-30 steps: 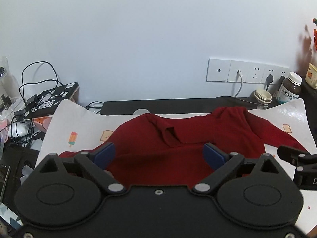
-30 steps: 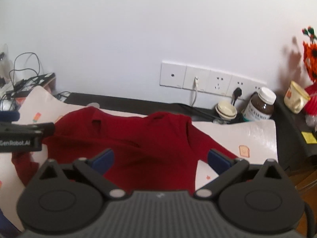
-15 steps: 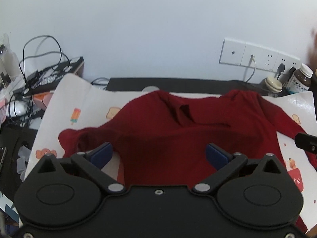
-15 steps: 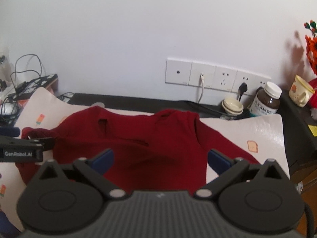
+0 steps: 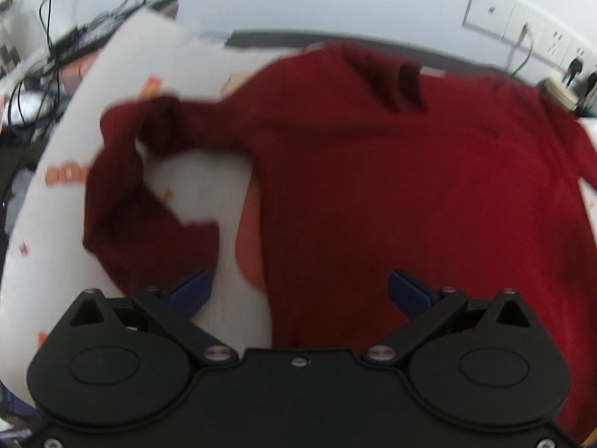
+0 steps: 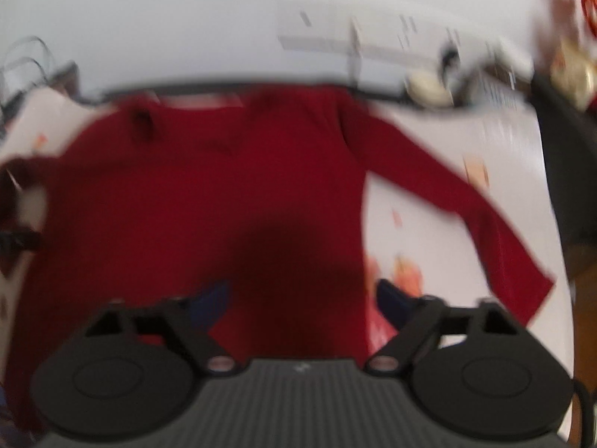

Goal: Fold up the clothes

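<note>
A dark red long-sleeved top (image 5: 391,171) lies spread on a white printed mat (image 5: 194,183), collar toward the wall. Its left sleeve (image 5: 123,201) is crumpled and bent back; its right sleeve (image 6: 466,205) stretches out straight in the right wrist view. My left gripper (image 5: 296,291) is open and empty above the top's lower left edge. My right gripper (image 6: 302,298) is open and empty above the top's (image 6: 224,194) lower right part. Both views are blurred by motion.
Wall sockets (image 5: 522,33) with plugged cables run along the back wall. Tangled cables and boxes (image 5: 48,48) crowd the far left. Jars and a cup (image 6: 425,86) stand at the back right beside the mat (image 6: 485,142), next to a dark table edge (image 6: 567,171).
Both grippers have tilted down and moved closer over the top, which now fills the views. Both stay open and empty.
</note>
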The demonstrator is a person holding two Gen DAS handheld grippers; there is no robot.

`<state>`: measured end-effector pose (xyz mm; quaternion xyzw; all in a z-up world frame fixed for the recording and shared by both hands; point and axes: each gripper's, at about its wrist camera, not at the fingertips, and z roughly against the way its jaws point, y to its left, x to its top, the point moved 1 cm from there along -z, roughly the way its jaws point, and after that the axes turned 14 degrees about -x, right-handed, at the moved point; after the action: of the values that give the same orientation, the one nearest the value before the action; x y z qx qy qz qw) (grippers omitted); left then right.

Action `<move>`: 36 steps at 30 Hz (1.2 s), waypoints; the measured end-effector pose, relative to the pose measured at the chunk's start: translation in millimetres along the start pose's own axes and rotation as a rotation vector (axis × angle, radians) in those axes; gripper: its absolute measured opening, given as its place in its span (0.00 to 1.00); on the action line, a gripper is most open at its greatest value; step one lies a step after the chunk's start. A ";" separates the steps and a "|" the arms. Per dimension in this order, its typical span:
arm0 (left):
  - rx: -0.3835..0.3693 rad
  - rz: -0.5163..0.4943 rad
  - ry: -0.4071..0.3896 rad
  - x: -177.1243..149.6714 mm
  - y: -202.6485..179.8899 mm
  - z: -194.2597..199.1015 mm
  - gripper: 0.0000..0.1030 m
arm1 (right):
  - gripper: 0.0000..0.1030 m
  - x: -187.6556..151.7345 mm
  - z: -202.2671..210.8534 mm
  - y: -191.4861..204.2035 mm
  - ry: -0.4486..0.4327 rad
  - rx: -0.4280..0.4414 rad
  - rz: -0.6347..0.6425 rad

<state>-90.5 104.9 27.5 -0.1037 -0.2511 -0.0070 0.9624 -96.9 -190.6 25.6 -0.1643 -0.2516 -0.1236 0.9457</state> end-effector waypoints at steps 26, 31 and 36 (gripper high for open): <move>0.002 0.030 0.025 1.8 6.8 -13.5 0.89 | 0.63 -0.7 -42.9 -16.6 0.039 0.034 -0.113; 0.020 0.024 0.021 2.5 3.2 -19.2 0.89 | 0.63 0.1 -44.1 -17.9 0.044 0.041 -0.127; 0.012 0.012 0.030 2.1 0.8 -22.7 0.88 | 0.63 -0.4 -43.1 -20.1 0.045 0.035 -0.133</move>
<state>-77.7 101.2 9.0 -0.0991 -0.2360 -0.0014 0.9667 -84.8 -225.0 -4.9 -0.1279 -0.2426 -0.1854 0.9436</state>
